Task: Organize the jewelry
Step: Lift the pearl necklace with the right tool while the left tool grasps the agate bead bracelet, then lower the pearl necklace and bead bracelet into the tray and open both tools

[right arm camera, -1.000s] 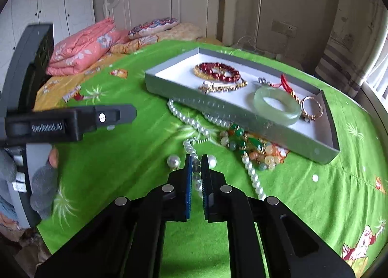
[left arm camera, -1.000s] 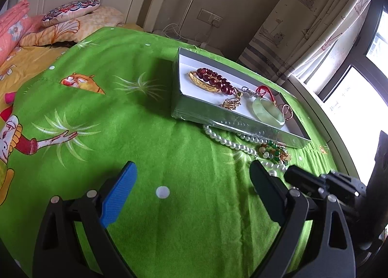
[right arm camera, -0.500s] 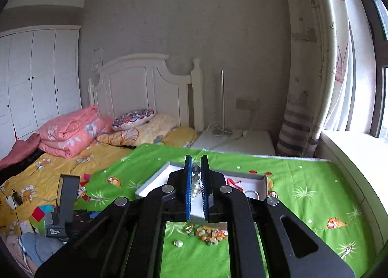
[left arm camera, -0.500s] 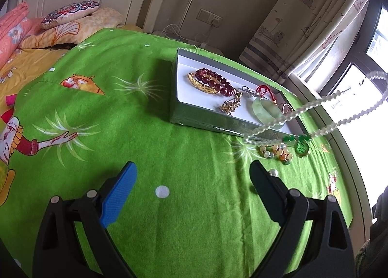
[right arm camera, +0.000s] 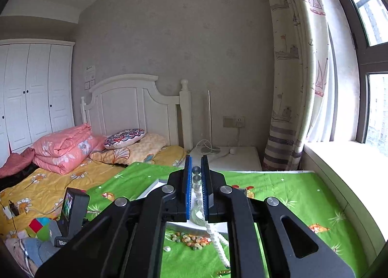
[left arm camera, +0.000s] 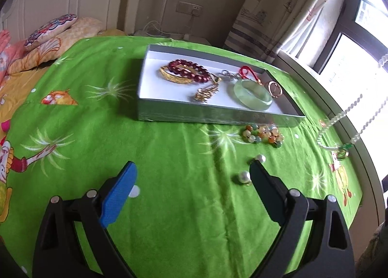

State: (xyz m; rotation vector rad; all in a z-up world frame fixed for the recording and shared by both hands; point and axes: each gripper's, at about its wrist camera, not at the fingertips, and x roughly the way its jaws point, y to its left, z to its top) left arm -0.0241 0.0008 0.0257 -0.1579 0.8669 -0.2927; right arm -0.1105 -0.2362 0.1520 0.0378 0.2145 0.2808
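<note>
Risk is a slipping strand: the right gripper (right arm camera: 196,182) pinches the pearl necklace (left arm camera: 349,113) by few beads, dangling beside the tray (left arm camera: 218,115); its pendant probably swings. The left gripper (left arm camera: 191,190) waits wide, empty.

Open green blanket (left arm camera: 169,156) before the tray (left arm camera: 218,115); 2 loose pearls (left arm camera: 243,177) and bead cluster (left arm camera: 263,132) rightward.

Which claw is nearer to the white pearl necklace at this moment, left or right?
Right. The right claw is shut on the pearl necklace, which dangles from its pads. The left claw is open, low over the green blanket, with the necklace hanging off to its right.
</note>
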